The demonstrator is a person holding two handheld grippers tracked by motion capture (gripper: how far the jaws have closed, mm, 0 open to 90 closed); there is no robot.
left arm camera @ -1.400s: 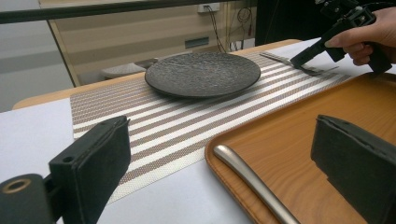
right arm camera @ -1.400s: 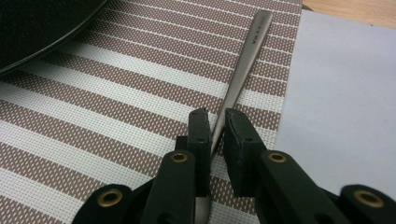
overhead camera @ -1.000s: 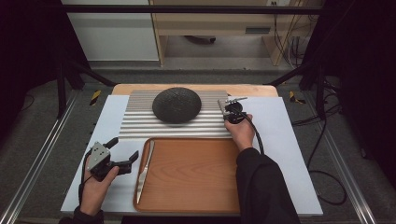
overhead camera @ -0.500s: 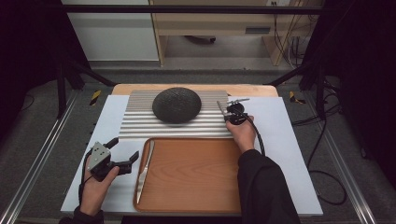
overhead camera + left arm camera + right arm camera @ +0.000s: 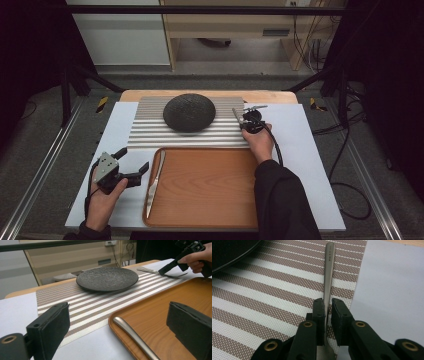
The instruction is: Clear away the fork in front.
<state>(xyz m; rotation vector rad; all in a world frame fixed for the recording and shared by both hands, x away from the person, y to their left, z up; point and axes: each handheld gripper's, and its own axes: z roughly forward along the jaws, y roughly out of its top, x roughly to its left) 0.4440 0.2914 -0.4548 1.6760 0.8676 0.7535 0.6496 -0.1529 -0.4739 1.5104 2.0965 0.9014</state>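
The right gripper point(image 5: 327, 312) has its jaws just easing apart around the fork point(image 5: 328, 277), which lies on the striped mat point(image 5: 274, 302) near its right edge, beside the dark plate point(image 5: 189, 112). If a pad sticks to the handle, the fork could shift askew. Its stamped mark is too small to read. The left gripper point(image 5: 131, 163) waits open near the knife point(image 5: 154, 175) at the tray point(image 5: 210, 185)'s left edge.
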